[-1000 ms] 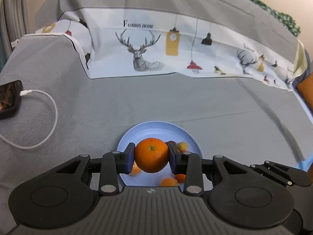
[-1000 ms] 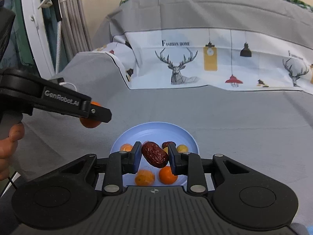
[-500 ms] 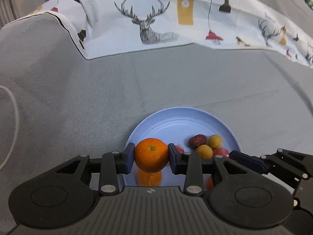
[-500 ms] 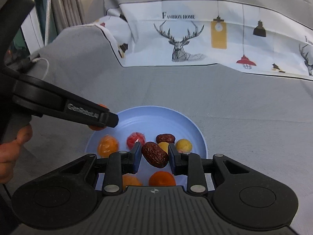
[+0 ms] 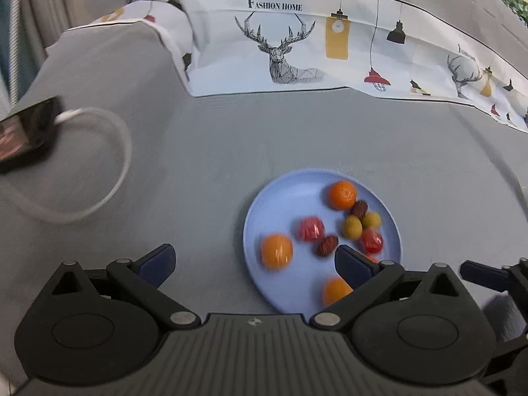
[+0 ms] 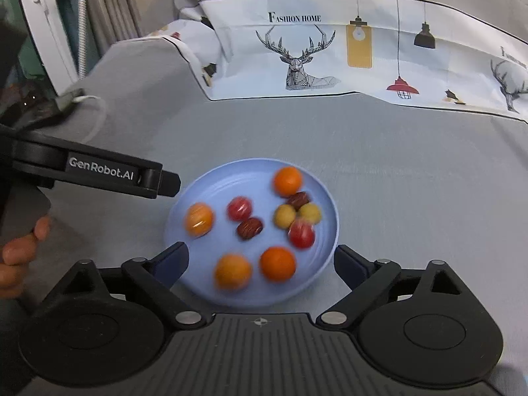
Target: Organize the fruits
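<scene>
"GenRobot.AI" lettering on left gripper (image 6: pixel 165 184); "FASHION HOME" cloth (image 6: pixel 293 18).

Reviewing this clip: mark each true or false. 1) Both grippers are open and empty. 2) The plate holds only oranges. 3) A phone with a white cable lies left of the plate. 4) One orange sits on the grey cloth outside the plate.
1) True: the left gripper and right gripper hold nothing.
2) False: the blue plate also holds red fruits, yellow fruits and dates.
3) True: the phone lies there with its cable.
4) False: every orange in view lies on the plate.
</scene>
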Tool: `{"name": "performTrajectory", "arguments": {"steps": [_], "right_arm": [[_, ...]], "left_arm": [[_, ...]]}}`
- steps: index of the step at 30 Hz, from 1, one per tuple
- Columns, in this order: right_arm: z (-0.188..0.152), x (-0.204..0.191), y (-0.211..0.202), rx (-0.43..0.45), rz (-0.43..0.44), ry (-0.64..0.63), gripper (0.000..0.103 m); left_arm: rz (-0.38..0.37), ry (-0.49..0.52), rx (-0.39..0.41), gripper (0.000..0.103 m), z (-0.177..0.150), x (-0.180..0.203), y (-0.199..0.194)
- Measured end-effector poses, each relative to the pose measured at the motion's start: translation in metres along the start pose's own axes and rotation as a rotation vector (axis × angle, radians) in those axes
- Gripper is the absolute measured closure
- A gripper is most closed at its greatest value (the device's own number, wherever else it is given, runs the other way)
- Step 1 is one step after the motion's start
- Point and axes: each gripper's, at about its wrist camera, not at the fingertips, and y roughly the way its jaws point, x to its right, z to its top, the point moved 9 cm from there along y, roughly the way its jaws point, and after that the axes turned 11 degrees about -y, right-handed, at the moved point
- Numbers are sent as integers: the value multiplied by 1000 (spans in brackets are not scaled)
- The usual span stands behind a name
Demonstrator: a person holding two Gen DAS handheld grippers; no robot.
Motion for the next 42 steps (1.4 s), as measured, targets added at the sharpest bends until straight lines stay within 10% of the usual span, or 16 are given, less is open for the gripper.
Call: {"name": "performTrajectory", "arguments": {"steps": [20, 42], "right_arm": [[-34, -31, -125, 193, -195, -44, 1], [-40, -34, -148, 242, -242, -13, 1]], "left_arm": [[16, -68, 132, 0, -70, -13, -125], [-9, -7, 133, 0, -82, 3, -136]]}}
